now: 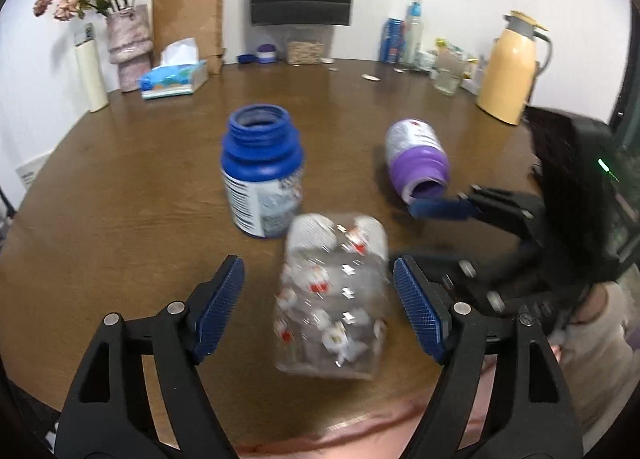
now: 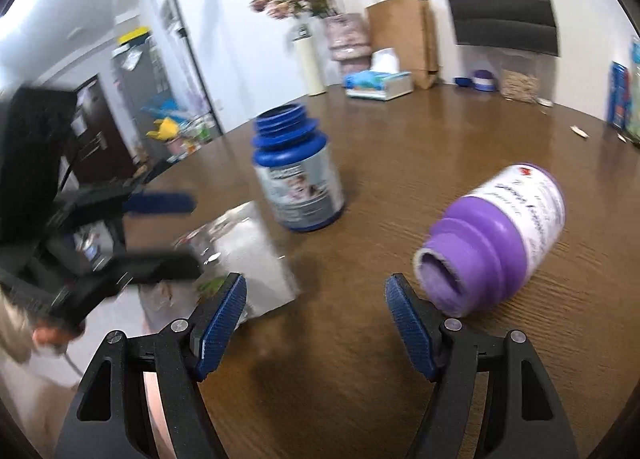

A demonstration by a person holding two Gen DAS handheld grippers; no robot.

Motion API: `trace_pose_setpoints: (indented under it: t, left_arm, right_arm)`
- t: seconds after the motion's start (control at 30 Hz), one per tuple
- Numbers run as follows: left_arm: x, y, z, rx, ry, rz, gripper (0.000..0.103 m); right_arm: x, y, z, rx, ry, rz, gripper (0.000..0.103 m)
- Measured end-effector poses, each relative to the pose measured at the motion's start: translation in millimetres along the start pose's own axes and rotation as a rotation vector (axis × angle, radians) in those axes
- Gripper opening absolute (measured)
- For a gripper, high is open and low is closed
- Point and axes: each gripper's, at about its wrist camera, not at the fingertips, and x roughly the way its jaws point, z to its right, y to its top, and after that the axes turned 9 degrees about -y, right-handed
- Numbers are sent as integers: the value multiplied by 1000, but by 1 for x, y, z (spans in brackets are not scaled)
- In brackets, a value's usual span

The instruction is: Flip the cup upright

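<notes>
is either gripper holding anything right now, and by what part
Nothing is held. The left gripper is open around the blurred clear patterned plastic cup, pads apart from it. The right gripper is open, empty, near the lying purple bottle.

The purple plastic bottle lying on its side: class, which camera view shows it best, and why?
The right wrist view: the purple plastic bottle lies large and close, open mouth facing the camera, beside the open right gripper. The left wrist view shows it smaller and farther off, beyond the right gripper's blue finger.
</notes>
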Motion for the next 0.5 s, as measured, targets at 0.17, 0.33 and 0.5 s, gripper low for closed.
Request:
trace_pose_setpoints:
  t: [0.17, 0.33, 0.5]
  left_arm:
    - [29, -4, 1, 21, 7, -141, 67]
    - [31, 4, -1, 20, -25, -161, 58]
    - [12, 8, 11, 71, 53, -41, 58]
  right_arm:
    - [-7, -2, -1, 1, -5, 37, 77]
    - [-9, -4, -2, -10, 8, 46, 77]
    - [-24, -4, 3, 19, 41, 124, 77]
